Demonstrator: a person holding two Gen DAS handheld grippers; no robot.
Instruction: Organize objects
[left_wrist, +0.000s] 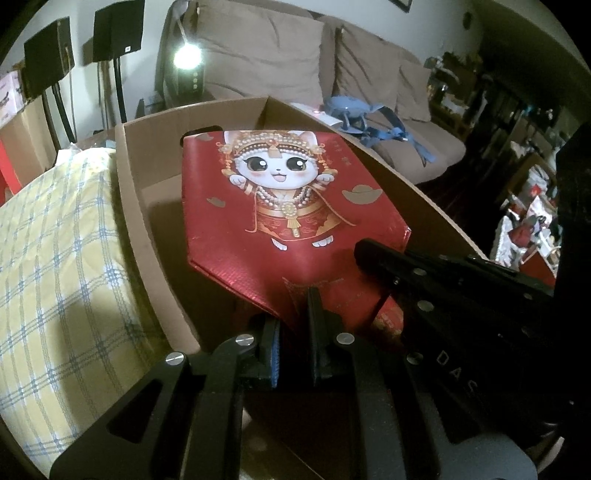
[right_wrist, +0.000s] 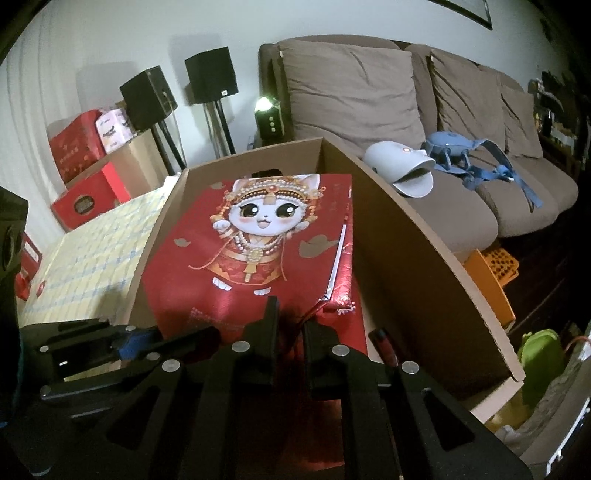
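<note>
A yellow-and-blue checked cloth (left_wrist: 55, 258) lies at the far left, just beside the outer wall of an open cardboard box (left_wrist: 133, 192). Inside the box, tilted with its printed face up, is a red bag (left_wrist: 280, 229) bearing a cartoon cat in a pearl headdress. Its far edge lies near the box's back wall, by a handle cutout, and its near edge rises toward the two grippers.

The left gripper (left_wrist: 295, 325) has its jaws narrow, clamped on the bag's near edge; one pad shows blue. In the right wrist view the left gripper (right_wrist: 122, 341) comes in at the lower left, with the same blue pad beside the bag's near left corner. The right gripper (right_wrist: 290, 332) is likewise nearly closed, pinching the bag's near edge at about its middle, and in the left wrist view it reaches in from the right (left_wrist: 373, 254) onto the bag's near right part.

Behind the box stand two black speakers (right_wrist: 210, 75) on stands and a lit lamp (right_wrist: 263, 105). To the right is a brown sofa (right_wrist: 461, 221) with a white item (right_wrist: 402, 170) and a blue strapped thing (right_wrist: 465, 155) on its seat. An orange crate (right_wrist: 495, 266) sits below the sofa.
</note>
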